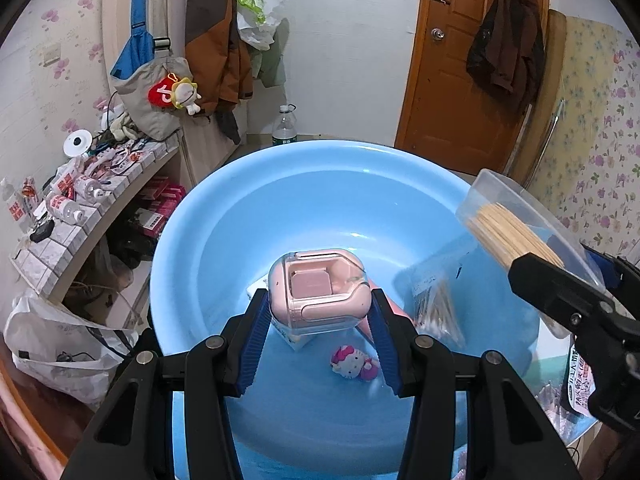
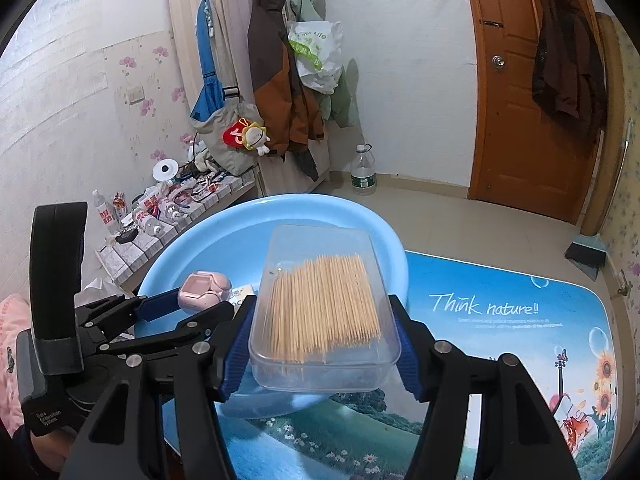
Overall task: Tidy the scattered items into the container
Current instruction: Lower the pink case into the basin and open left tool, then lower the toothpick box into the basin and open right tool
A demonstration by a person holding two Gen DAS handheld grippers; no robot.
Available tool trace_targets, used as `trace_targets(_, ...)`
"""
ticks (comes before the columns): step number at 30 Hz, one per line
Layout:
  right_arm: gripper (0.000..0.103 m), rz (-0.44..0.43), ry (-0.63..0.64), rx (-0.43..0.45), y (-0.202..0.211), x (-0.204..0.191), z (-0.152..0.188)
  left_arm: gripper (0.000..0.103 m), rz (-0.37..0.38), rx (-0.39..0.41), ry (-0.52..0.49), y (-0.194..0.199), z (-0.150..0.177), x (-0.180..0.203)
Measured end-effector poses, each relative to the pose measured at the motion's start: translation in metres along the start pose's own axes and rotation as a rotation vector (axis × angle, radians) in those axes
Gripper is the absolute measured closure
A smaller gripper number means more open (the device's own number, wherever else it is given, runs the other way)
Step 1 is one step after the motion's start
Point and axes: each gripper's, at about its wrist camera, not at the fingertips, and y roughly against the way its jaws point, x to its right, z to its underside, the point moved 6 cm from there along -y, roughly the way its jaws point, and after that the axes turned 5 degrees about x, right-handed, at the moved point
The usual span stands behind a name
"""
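Blue ribbed pads on the left gripper (image 1: 318,312) are pressed against both sides of a little pink case with a clear lid (image 1: 318,292), so it's clamped and held up over the inside of the big light-blue basin (image 1: 224,216). Jaws are only as far apart as the case is wide.

Down in the basin, under and around the case: a small Hello Kitty figure (image 1: 354,362) sitting on the bottom near the pads, a clear bag of cotton swabs (image 1: 436,308) off to the right, and a white carton (image 1: 298,338) mostly hidden below the case.

Right gripper (image 2: 322,344) has a clear plastic box of toothpicks (image 2: 322,304) squeezed between its pads, jaws spread fairly wide to fit it. From the right wrist view the box hangs above the near rim of the basin; in the left wrist view it pokes in from the right, over the basin's edge.

Basin sits on a table with a printed nature mat (image 2: 500,320) reading "Think nature!!".
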Motion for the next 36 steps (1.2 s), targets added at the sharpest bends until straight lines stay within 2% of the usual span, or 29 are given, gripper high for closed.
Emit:
trace_targets(7,0.040,0.009,-0.001,-0.005,-0.005,0.002,0.000,0.055,0.000,0.003,-0.006,-0.001,0.001,0.004)
trace_targets(10,0.040,0.010,-0.002,-0.005,-0.005,0.002,0.002,0.036,-0.006,0.025,-0.011,0.004,-0.001,0.004)
trace_targets(11,0.040,0.011,-0.002,-0.005,-0.005,0.002,0.002,0.034,-0.017,0.040,-0.014,0.006,-0.002,0.003)
trace_targets(14,0.040,0.011,-0.003,-0.005,-0.005,0.002,0.001,0.033,-0.027,0.060,-0.018,0.011,-0.006,0.002)
trace_targets(36,0.040,0.009,0.006,-0.011,-0.003,0.000,0.007,0.033,-0.025,0.055,-0.007,0.015,0.000,0.000)
